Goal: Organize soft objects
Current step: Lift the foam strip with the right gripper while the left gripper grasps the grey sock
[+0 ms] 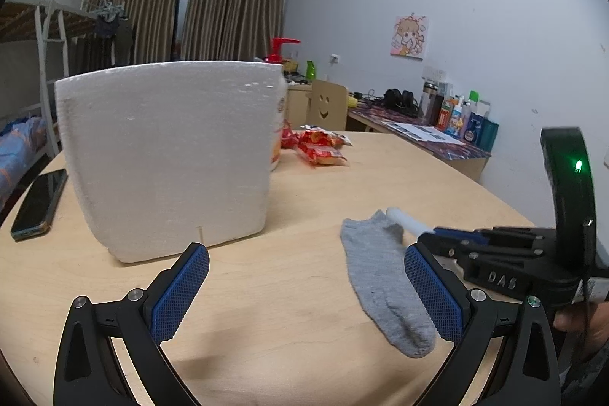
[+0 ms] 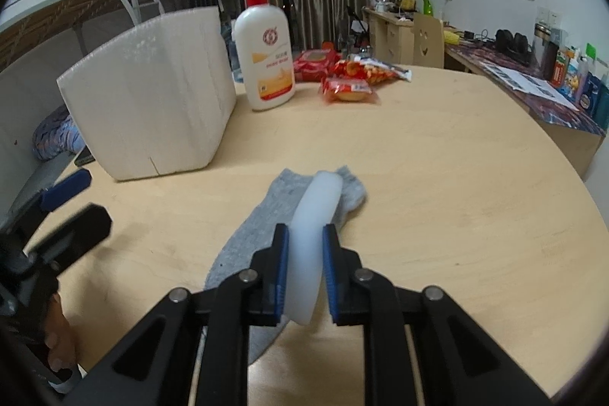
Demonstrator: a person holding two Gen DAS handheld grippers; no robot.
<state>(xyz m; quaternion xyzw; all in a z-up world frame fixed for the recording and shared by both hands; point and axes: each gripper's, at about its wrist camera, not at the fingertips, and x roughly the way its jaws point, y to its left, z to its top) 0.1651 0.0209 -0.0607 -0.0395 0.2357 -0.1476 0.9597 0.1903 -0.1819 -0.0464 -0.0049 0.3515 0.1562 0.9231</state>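
right gripper (image 2: 304, 273) i hold clenched on a smooth white foam strip (image 2: 316, 212); left gripper (image 1: 306, 295) released; flat grey knit sock (image 1: 380, 273) on the wooden table (image 1: 266, 292).

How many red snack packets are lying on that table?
3. One flat packet beside the lotion bottle, one long bag right of it, one small packet nearest the camera. The foam box may hide more.

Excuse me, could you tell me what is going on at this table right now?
A person is tidying soft items with two handheld claws. The right claw is shut on a white foam strip, held just over a grey sock lying flat on the wooden table. The left claw is open and empty, near the white foam box.
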